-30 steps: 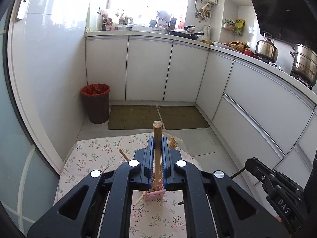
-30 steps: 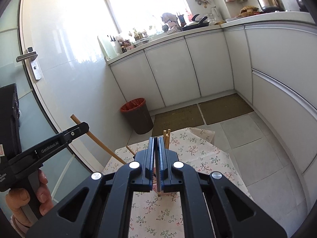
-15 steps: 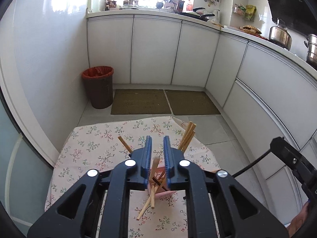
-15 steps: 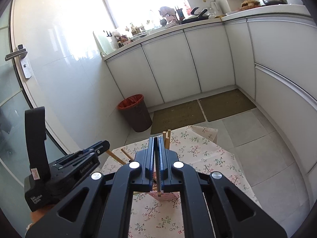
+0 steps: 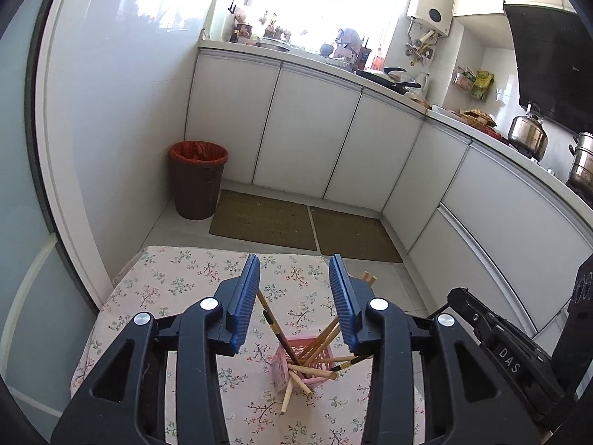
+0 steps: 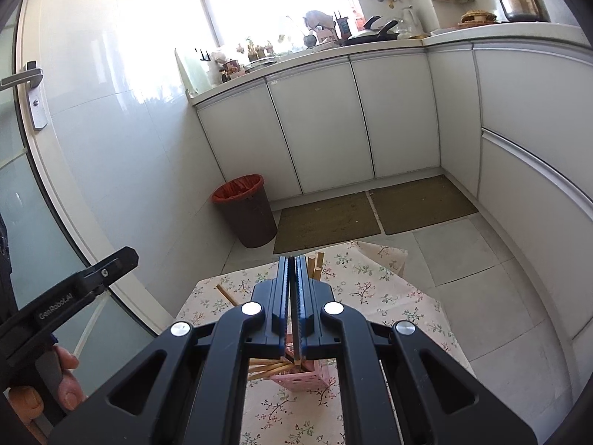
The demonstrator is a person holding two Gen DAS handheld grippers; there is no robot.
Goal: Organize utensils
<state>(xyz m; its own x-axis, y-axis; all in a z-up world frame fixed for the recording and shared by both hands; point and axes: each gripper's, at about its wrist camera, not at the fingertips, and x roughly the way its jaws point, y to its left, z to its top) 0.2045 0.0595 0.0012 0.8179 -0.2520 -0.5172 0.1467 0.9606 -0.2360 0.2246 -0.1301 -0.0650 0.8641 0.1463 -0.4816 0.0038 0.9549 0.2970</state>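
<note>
A pink slotted holder (image 5: 309,365) stands on the flowered tablecloth (image 5: 174,285) with several wooden chopsticks (image 5: 320,341) leaning in it; one chopstick (image 5: 287,396) pokes out near its base. My left gripper (image 5: 294,274) is open and empty, above and just behind the holder. My right gripper (image 6: 295,270) is shut on a thin dark chopstick (image 6: 296,330), whose lower tip sits over the holder (image 6: 307,376). The right gripper also shows at the right edge of the left wrist view (image 5: 493,330).
A brown bin with a red liner (image 5: 198,180) stands on the floor by the wall. Two green mats (image 5: 300,224) lie before white cabinets (image 5: 307,137). Pots and clutter sit on the counter (image 5: 528,133). A glass door (image 6: 22,193) is at the left.
My left gripper let go of its wooden chopstick, which now rests in the holder, and its jaws opened wide. The right gripper stays shut on the dark chopstick over the holder.
</note>
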